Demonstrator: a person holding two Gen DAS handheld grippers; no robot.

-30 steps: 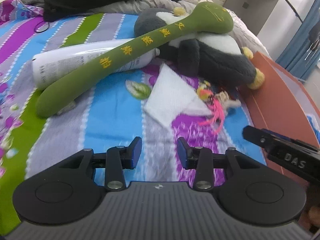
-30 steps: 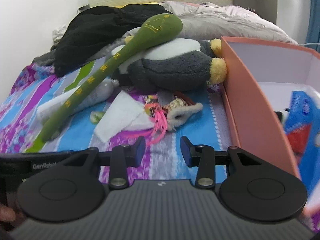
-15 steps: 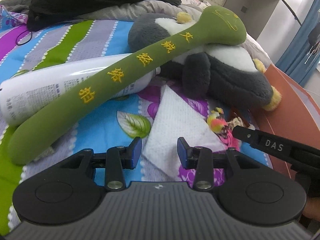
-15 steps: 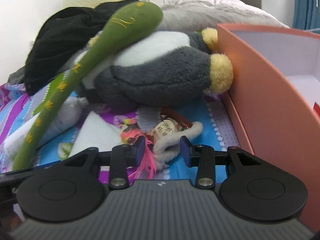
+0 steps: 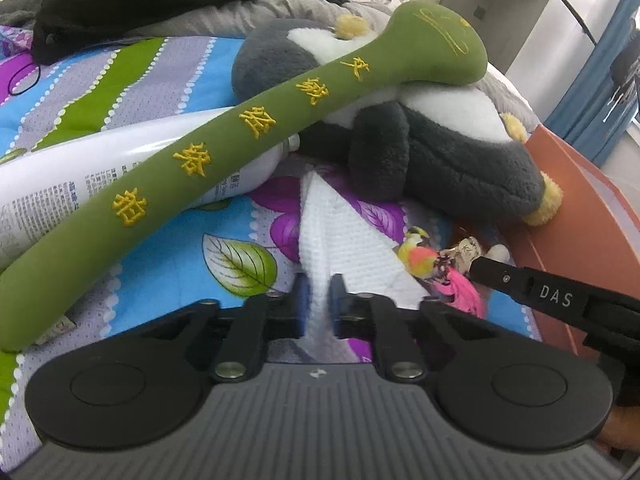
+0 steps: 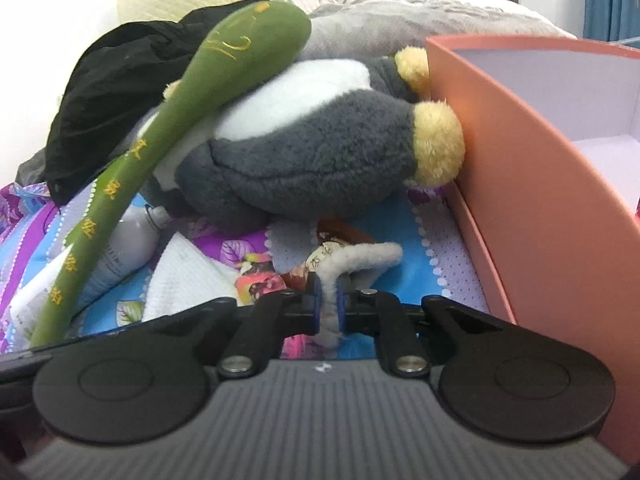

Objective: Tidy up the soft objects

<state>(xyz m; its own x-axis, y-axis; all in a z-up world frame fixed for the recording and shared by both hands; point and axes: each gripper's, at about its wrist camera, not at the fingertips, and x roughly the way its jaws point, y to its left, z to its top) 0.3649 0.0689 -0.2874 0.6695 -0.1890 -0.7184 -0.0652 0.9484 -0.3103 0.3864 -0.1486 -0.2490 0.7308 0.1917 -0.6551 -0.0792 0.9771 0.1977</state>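
While left hand-held gripper (image 5: pixel 318 300) pinches white cloth (image 5: pixel 344 240), right (image 6: pixel 329 308) closes on half-hidden fuzzy toy (image 6: pixel 360 258).

1. The left gripper (image 5: pixel 318 300) points down and forward, its jaws closing; the blue pads (image 5: pixel 303 300) press a fold of the white cloth (image 5: pixel 344 240) from both sides
2. The right gripper (image 6: pixel 328 306) also slants downward, jaws closing, with the small toy's fuzzy white limb (image 6: pixel 352 258) pinched between its pads (image 6: pixel 317 306)
3. In the left wrist view the right gripper's black finger reaches in from the right edge, just beside the left gripper
4. A bit of the person's hand (image 5: pixel 618 432) shows under it at the lower right corner
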